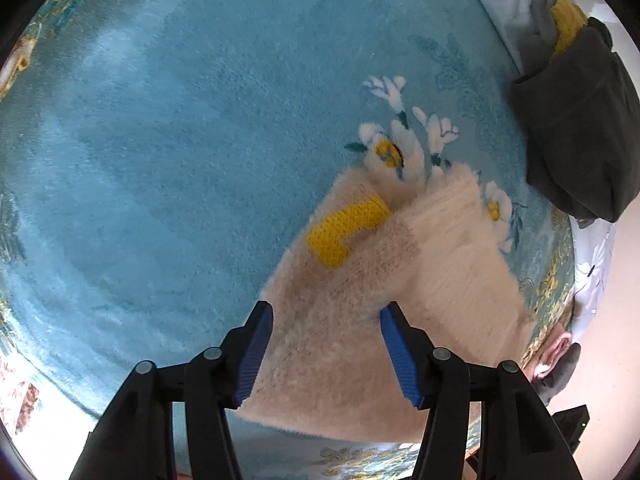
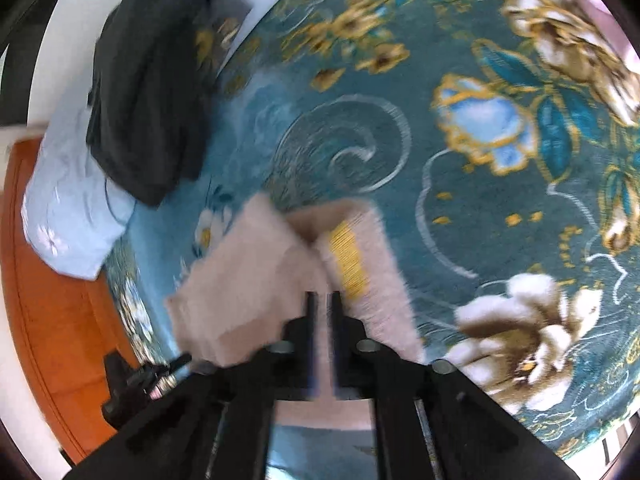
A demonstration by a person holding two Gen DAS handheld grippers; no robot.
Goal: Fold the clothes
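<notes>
A cream fuzzy garment (image 1: 440, 248) with a yellow knit patch (image 1: 348, 224) lies partly folded on a teal flowered blanket (image 1: 180, 120). My left gripper (image 1: 328, 310) hangs over the garment's near edge, jaws wide apart, blue pads (image 1: 256, 352) clear of the cloth. In the blurred right wrist view, my right gripper (image 2: 322, 298) has its jaws close together with a fold of the cream garment (image 2: 248, 280) pinched between them, beside the yellow patch (image 2: 350, 264).
A dark grey garment (image 1: 580, 132) (image 2: 148, 92) lies at the blanket's edge, over a pale blue cloth (image 2: 72, 208). A yellow knit piece (image 1: 564, 20) lies beyond it. An orange surface (image 2: 48, 320) borders the blanket (image 2: 480, 220), with a black object (image 2: 132, 380) on it.
</notes>
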